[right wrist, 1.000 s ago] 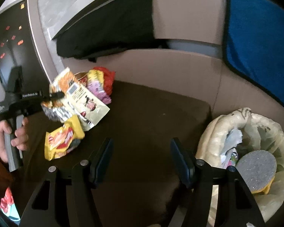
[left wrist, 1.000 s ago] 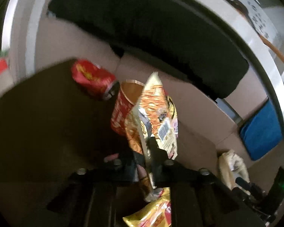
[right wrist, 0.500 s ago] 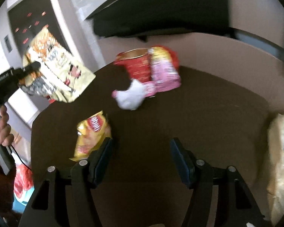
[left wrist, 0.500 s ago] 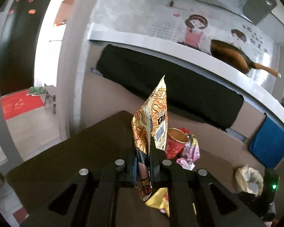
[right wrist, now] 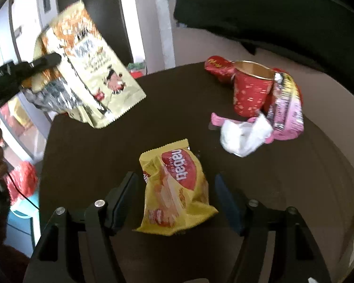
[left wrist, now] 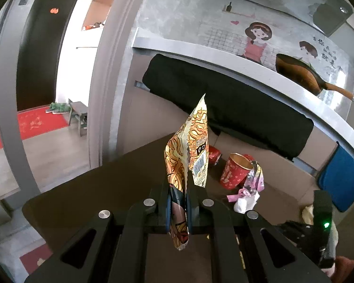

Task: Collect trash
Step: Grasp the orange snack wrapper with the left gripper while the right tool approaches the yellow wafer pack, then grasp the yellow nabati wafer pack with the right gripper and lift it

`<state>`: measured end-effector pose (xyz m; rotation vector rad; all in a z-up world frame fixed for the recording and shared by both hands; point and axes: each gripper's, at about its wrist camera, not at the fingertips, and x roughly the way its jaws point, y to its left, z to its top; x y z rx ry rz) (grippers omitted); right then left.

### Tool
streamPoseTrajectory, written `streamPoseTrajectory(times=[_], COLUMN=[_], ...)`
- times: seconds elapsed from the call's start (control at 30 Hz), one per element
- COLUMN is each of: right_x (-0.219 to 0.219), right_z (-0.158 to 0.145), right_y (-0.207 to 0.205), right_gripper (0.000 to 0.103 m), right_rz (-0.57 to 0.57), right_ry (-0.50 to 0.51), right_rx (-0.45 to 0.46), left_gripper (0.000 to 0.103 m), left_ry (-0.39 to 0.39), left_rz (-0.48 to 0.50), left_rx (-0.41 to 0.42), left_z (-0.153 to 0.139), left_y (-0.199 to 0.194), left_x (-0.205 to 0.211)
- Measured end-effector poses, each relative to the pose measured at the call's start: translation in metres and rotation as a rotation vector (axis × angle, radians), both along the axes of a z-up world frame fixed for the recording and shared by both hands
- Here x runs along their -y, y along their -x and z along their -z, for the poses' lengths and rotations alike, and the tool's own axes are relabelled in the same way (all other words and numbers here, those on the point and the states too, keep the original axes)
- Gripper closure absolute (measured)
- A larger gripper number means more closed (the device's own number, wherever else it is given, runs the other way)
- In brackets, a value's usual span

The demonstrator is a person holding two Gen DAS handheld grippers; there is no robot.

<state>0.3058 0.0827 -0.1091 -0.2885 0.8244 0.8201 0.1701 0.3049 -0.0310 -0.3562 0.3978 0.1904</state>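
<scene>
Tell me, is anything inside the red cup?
The red cup stands upright on the table. Only its shiny gold inner wall shows near the rim; the bottom is hidden, so whether it holds anything can't be told. A pink wrapper leans against it.

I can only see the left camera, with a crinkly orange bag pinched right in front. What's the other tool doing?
Observer: The right tool is open, low over the brown table, with a yellow wafer packet lying between its fingers.
Operator: Is it squeezing that packet?
Observer: Not yet. Both fingers stand apart from the packet.
Operator: What does my orange bag look like from there?
Observer: The orange snack bag hangs in the air above the table, clamped in the left tool. Its torn silver inside shows.
Operator: Anything else to pick up?
Observer: A crumpled white tissue lies beside the red paper cup and a pink wrapper.
</scene>
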Motion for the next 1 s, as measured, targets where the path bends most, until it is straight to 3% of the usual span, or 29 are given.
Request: streamPoseTrajectory(times=[0.2, 0.43, 0.77, 1.0], right_x=[-0.025, -0.02, 0.013, 0.05], right_z=[0.018, 0.026, -0.003, -0.023], right_y=[-0.005, -0.014, -0.007, 0.009], right_gripper=[0.037, 0.037, 0.048, 0.048], right_rz=[-0.039, -0.017, 0.041, 0.094], right_ry=[0.092, 0.1, 0.048, 0.037], right_rx=[-0.012, -0.035, -0.003, 0.034], left_gripper=[0.094, 0.094, 0.094, 0.094], left_ry=[0.014, 0.035, 0.018, -0.007], left_rz=[0.006, 0.017, 0.045, 0.091], left_rx=[-0.008, -0.027, -0.029, -0.018], left_z=[0.002, 0.008, 0.001, -0.011], left_y=[0.0, -0.005, -0.007, -0.006], left_x=[0.001, 0.0, 0.016, 0.042])
